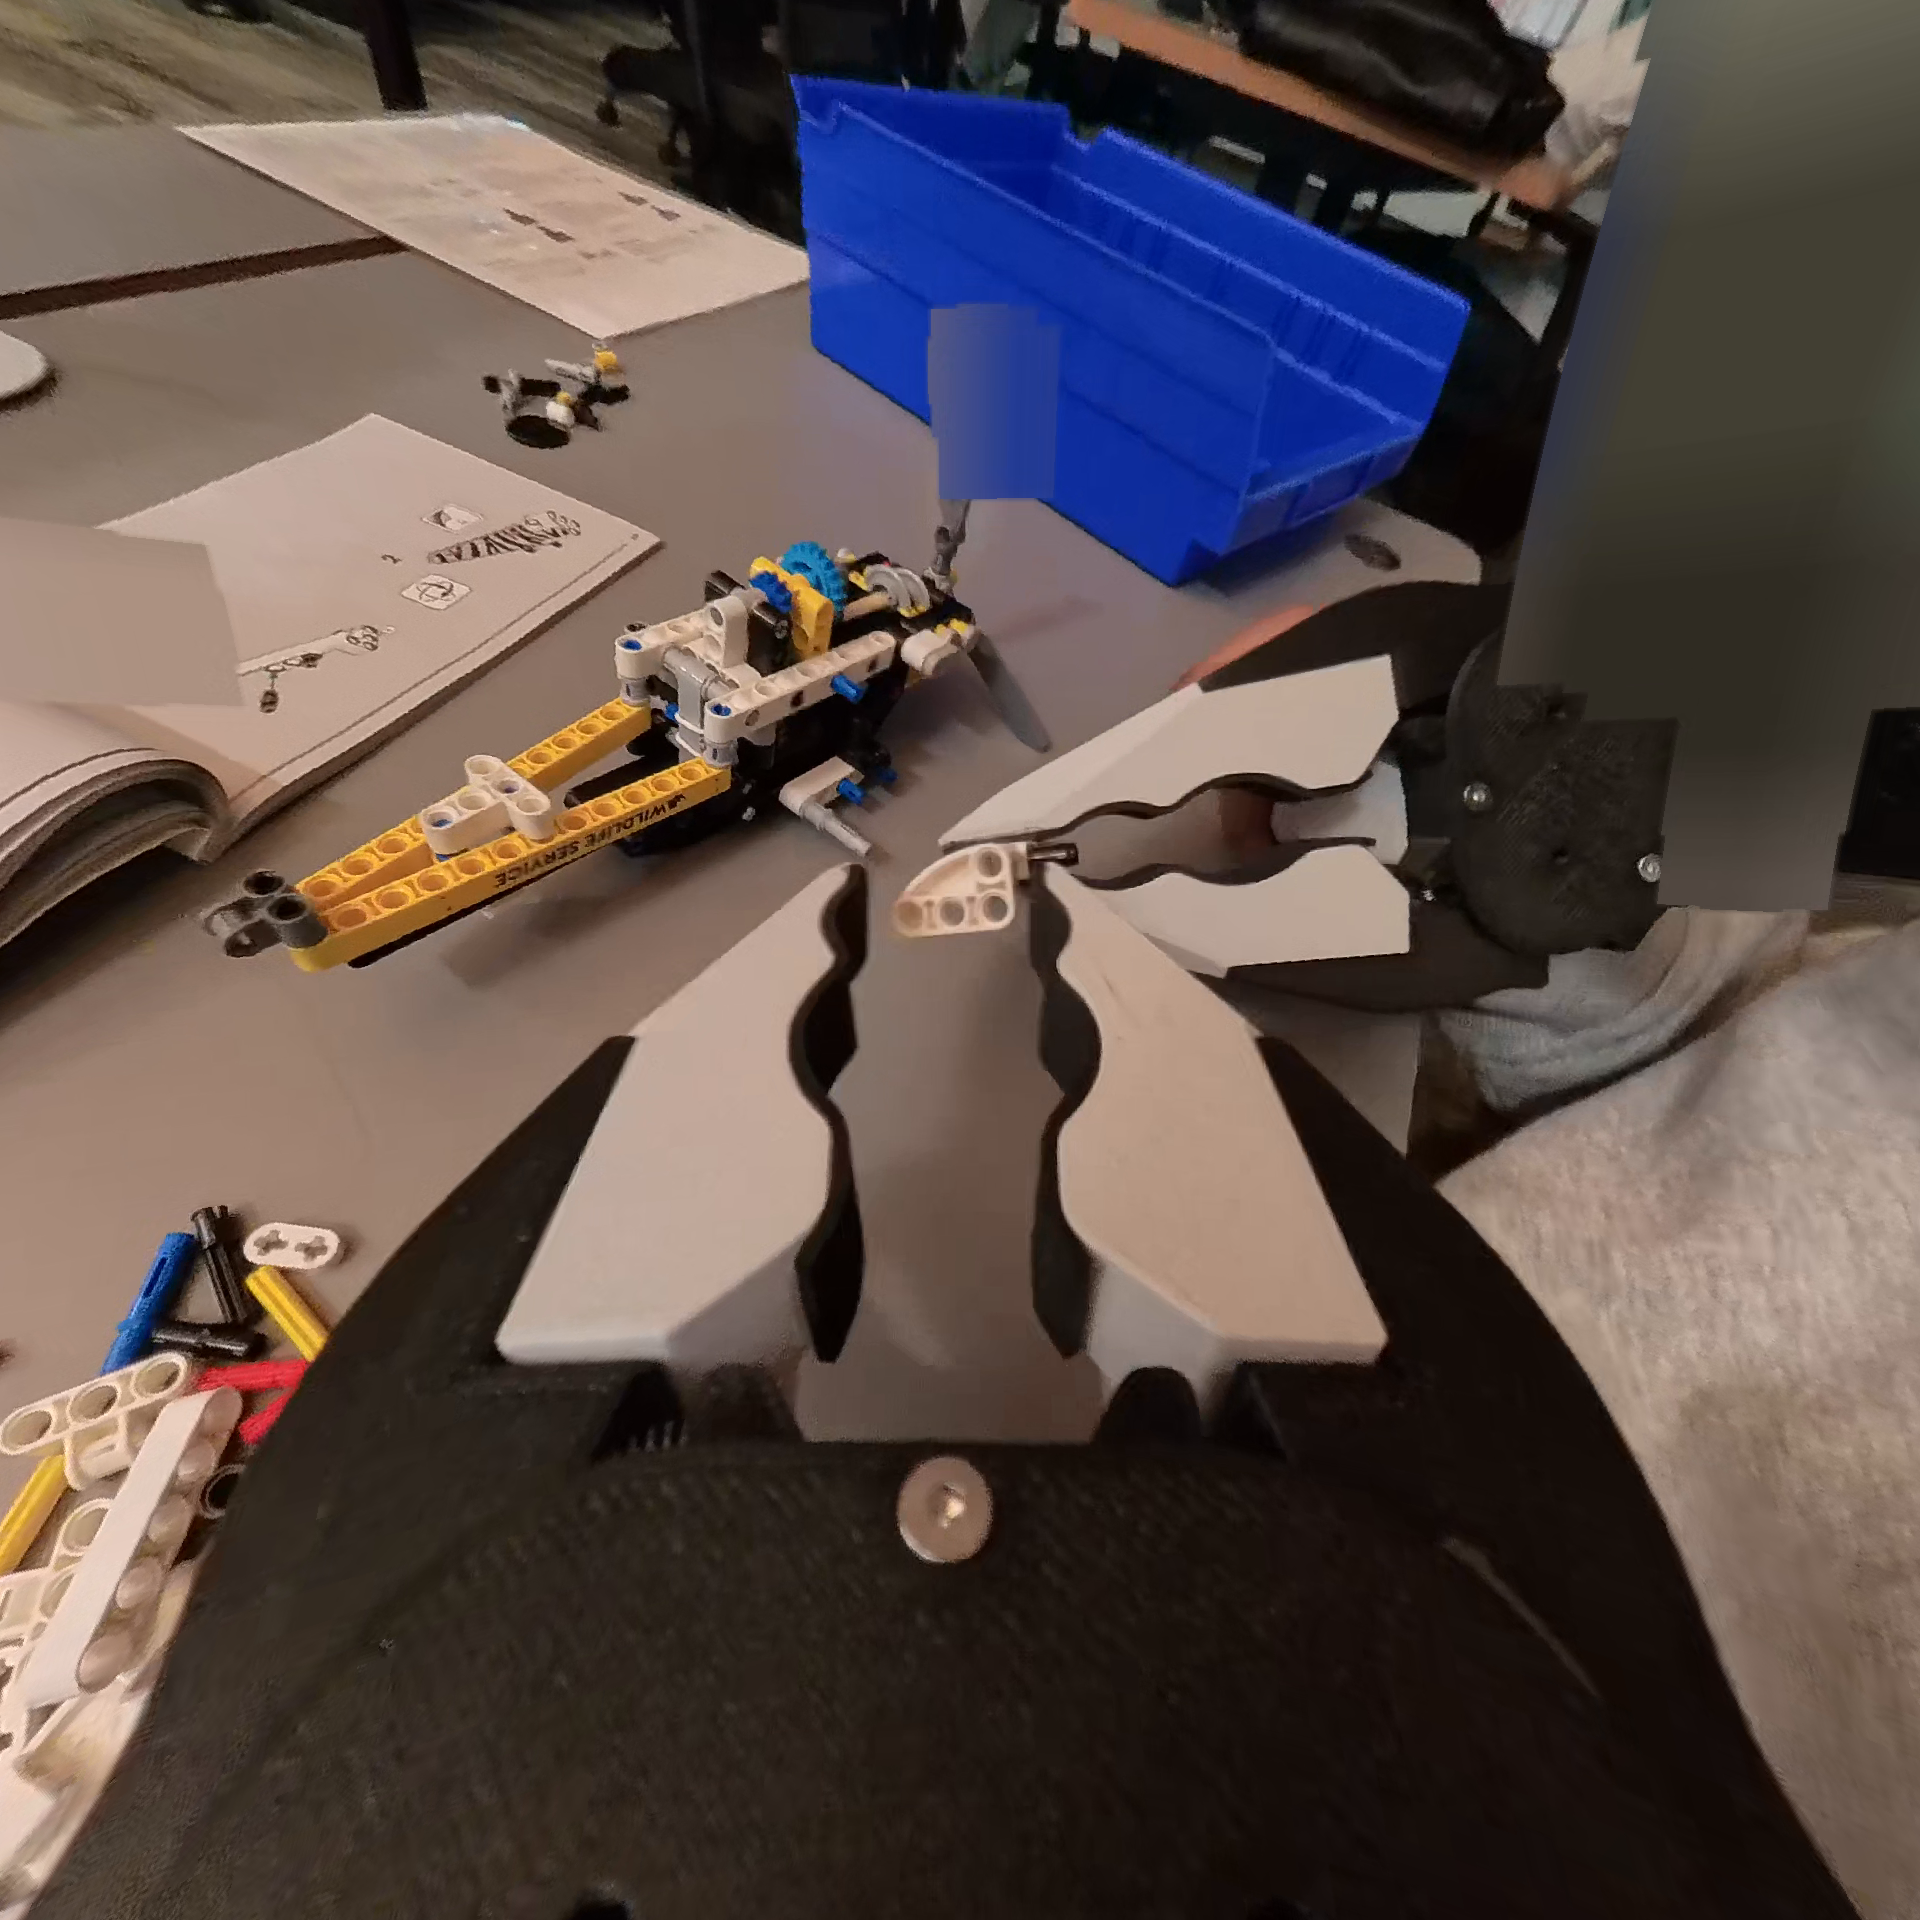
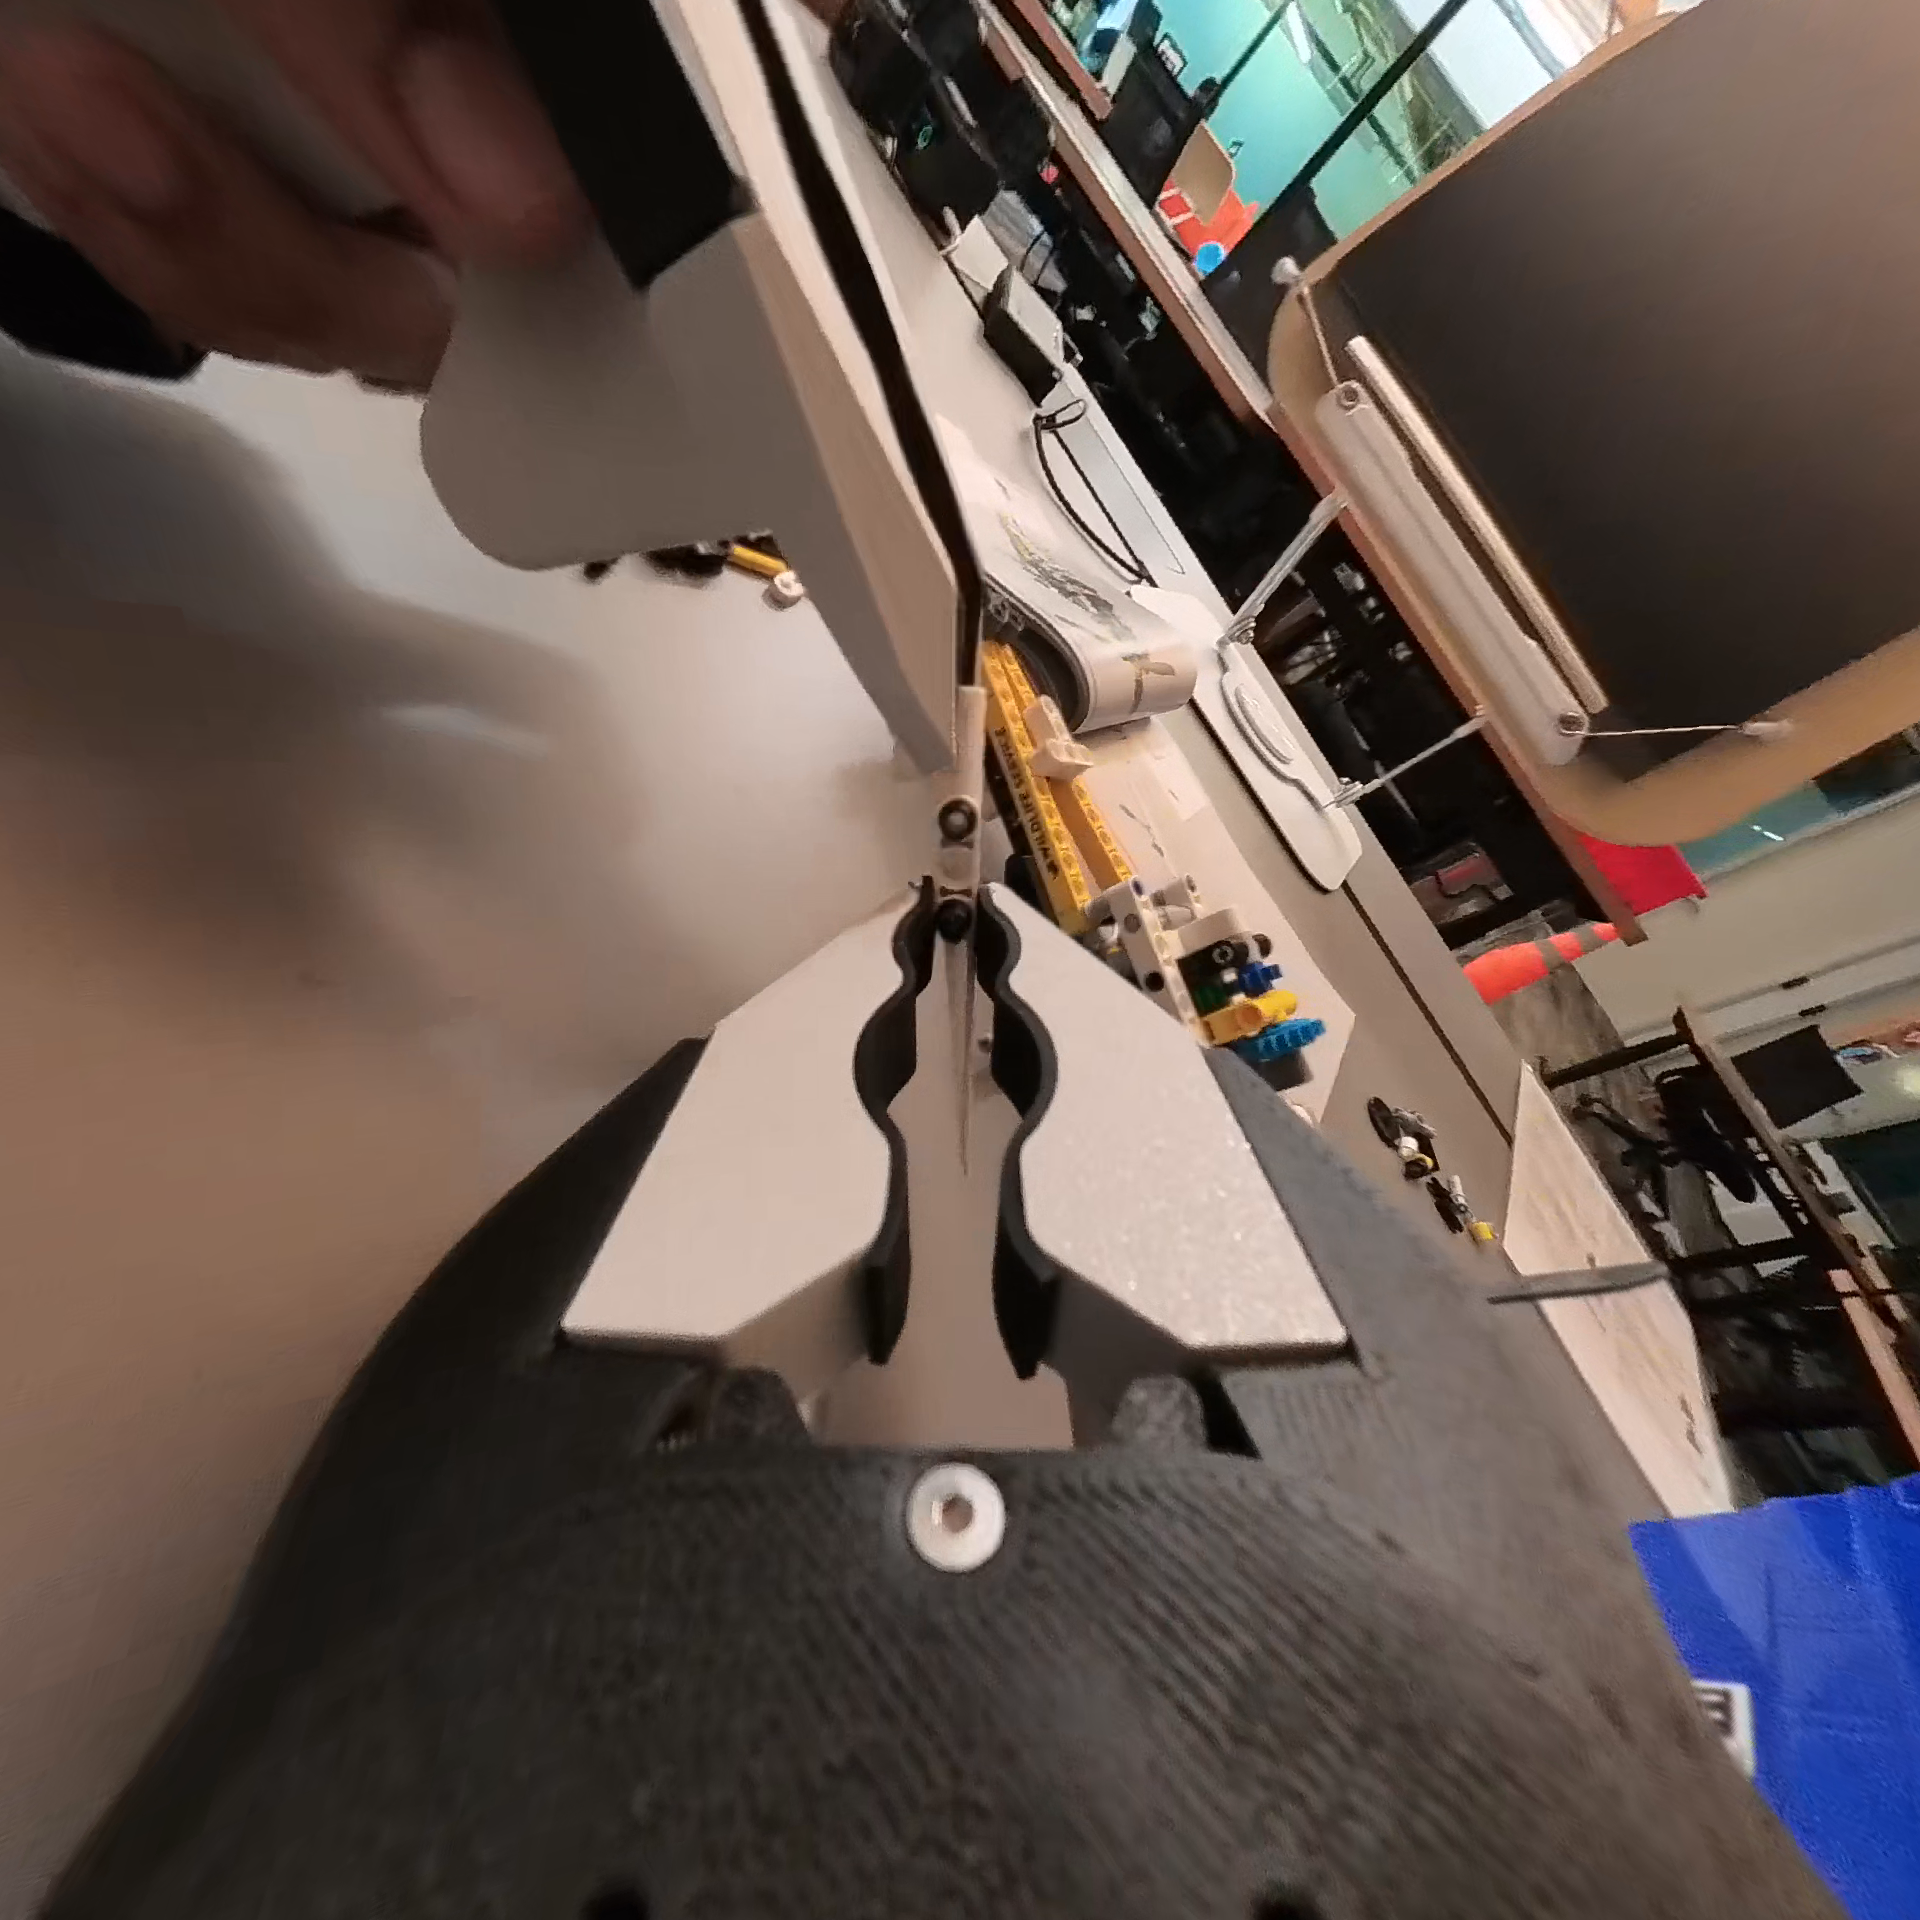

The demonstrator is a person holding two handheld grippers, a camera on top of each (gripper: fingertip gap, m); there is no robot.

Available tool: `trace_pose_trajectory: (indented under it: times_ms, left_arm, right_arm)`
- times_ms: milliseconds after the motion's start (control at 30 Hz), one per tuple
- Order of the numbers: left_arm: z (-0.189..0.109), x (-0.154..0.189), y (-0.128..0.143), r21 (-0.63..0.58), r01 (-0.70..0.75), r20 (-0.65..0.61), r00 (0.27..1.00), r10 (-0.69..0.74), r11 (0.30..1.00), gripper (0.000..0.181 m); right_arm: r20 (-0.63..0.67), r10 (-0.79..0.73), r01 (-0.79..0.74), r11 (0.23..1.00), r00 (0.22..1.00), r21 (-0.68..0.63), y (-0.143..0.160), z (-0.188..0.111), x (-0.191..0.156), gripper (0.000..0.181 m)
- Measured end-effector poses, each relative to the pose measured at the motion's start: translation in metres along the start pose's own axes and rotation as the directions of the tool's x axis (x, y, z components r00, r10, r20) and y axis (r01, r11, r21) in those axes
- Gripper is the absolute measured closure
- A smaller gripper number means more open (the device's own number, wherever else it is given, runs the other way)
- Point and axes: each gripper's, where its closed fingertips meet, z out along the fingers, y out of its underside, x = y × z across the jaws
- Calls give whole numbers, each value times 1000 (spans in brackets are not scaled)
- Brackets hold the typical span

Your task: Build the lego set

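Note:
A white curved lego piece [image 1: 956,896] hangs above the table between the tips of my left gripper [image 1: 954,883]. The jaws stand about the piece's width apart, and the piece touches the right finger [image 1: 1143,1091]. My right gripper [image 1: 1023,857] comes in from the right, shut on a small black pin [image 1: 1055,854] at the piece's upper right corner. In the right wrist view the piece [image 2: 961,810] shows edge-on above my right gripper [image 2: 954,906], with the pin [image 2: 954,920] between the tips. The half-built yellow, white and black model [image 1: 665,748] lies on the table just behind; it also shows in the right wrist view [image 2: 1143,904].
An open instruction booklet [image 1: 312,644] lies left of the model. A blue bin [image 1: 1143,343] stands behind it, with a paper sheet [image 1: 499,208] and small parts [image 1: 561,390] at the back. Loose pieces [image 1: 156,1382] lie at front left. A grey sleeve [image 1: 1662,1299] fills the right.

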Motion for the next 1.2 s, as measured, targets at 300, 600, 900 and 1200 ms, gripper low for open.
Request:
trace_pose_trajectory:
  times_ms: [300,600,900,1200]
  left_arm:
    - [-3,14,-21,153,219,-174,966,-192,964,128]
    - [7,41,-24,161,321,-306,915,-262,933,135]
    - [8,51,-27,165,399,-372,872,-318,902,144]
    - [1,49,-30,199,401,-409,863,-296,894,179]
  right_arm:
    - [114,443,-456,842,889,289,-27,-32,43,177]
    - [633,702,-933,134,327,333,-52,-61,76,177]
    - [678,672,-949,127,297,290,-69,-55,58,177]
    - [683,670,-953,138,290,270,-69,-53,54,174]
